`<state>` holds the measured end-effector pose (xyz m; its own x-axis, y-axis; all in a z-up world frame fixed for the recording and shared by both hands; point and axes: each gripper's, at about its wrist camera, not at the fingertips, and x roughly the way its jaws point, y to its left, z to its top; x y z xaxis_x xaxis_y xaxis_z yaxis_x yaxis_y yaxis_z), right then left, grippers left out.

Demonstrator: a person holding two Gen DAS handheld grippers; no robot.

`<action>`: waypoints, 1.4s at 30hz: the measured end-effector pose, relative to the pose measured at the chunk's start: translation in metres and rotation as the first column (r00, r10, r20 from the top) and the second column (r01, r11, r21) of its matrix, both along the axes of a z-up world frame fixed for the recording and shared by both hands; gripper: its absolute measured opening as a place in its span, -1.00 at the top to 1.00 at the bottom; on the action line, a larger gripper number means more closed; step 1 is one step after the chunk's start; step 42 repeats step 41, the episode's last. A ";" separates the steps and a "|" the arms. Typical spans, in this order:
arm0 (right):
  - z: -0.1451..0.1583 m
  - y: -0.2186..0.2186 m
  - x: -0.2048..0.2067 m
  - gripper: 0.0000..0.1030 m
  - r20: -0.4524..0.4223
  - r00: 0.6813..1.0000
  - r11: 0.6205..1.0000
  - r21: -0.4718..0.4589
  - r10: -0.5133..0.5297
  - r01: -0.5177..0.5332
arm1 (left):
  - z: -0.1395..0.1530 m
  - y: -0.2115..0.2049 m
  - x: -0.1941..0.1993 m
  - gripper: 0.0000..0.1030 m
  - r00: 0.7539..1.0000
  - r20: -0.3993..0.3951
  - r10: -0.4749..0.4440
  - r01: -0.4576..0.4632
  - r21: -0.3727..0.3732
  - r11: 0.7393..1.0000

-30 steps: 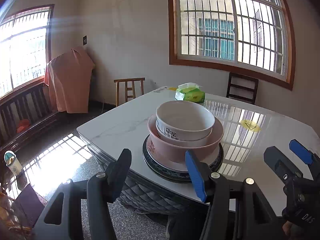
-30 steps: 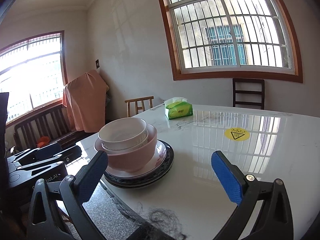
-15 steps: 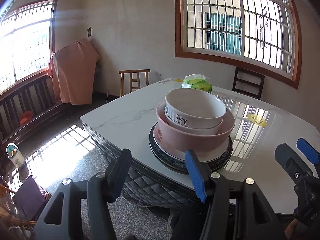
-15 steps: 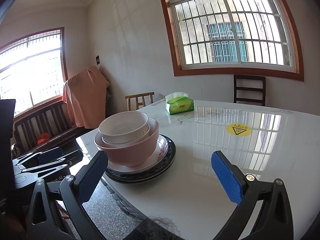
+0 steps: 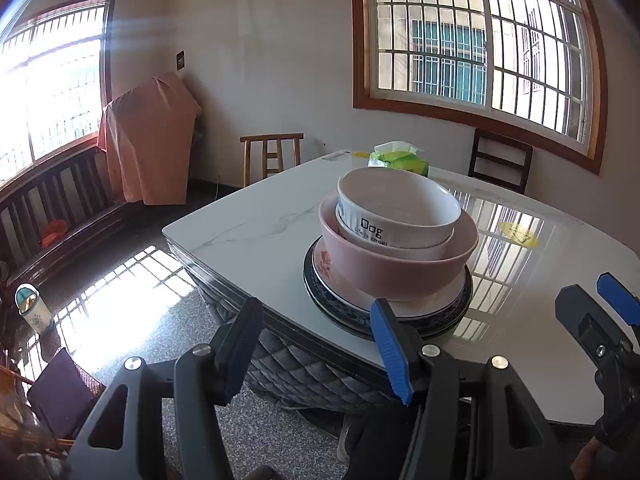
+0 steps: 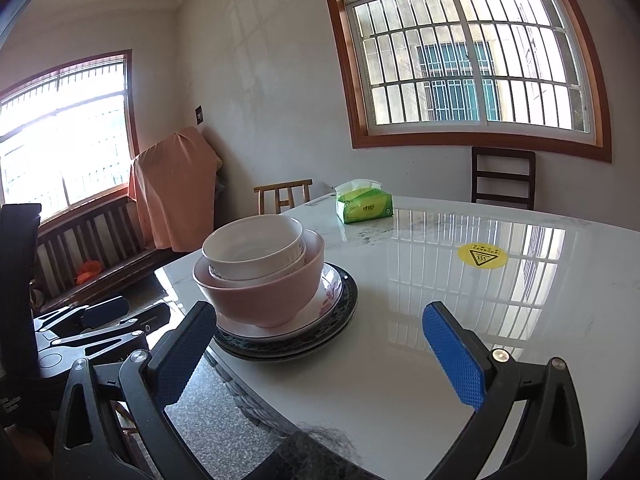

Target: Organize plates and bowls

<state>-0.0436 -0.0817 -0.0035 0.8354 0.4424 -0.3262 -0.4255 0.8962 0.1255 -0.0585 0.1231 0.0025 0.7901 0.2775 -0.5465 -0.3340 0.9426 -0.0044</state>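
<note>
A stack stands at the near corner of the white marble table (image 5: 256, 232): a dark patterned plate (image 5: 460, 312) at the bottom, a white floral plate (image 5: 326, 264), a pink bowl (image 5: 400, 272), then two nested white bowls (image 5: 400, 208). The stack also shows in the right wrist view: pink bowl (image 6: 264, 296), white bowls (image 6: 256, 248), dark plate (image 6: 344, 316). My left gripper (image 5: 316, 344) is open and empty, just short of the table edge before the stack. My right gripper (image 6: 320, 356) is open and empty, over the table right of the stack.
A green tissue pack (image 6: 364, 208) lies at the table's far side, and a yellow warning sticker (image 6: 482, 257) on its right part. Chairs (image 6: 502, 178) stand behind the table. A bench (image 5: 60, 208) and an orange-covered object (image 5: 148, 140) stand at the left wall.
Both grippers have drawn slightly lower and back; the stack looks a little higher in both views. The stack has not moved. Both grippers stay open.
</note>
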 end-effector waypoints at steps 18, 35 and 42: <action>-0.006 0.001 0.001 -1.00 -0.014 1.000 1.000 -0.003 0.009 -0.009 | -0.004 0.000 0.002 -0.11 1.000 -0.025 -0.003 0.003 -0.005 1.000; -0.012 -0.013 0.008 -1.00 -0.055 0.998 1.000 0.014 0.005 -0.004 | -0.002 -0.005 0.003 -0.24 1.000 0.012 0.020 -0.021 0.074 0.997; -0.016 -0.071 0.039 -1.00 -0.100 0.987 0.991 -0.041 -0.127 0.124 | -0.003 -0.005 0.012 -0.29 0.999 -0.044 0.020 -0.018 0.056 0.998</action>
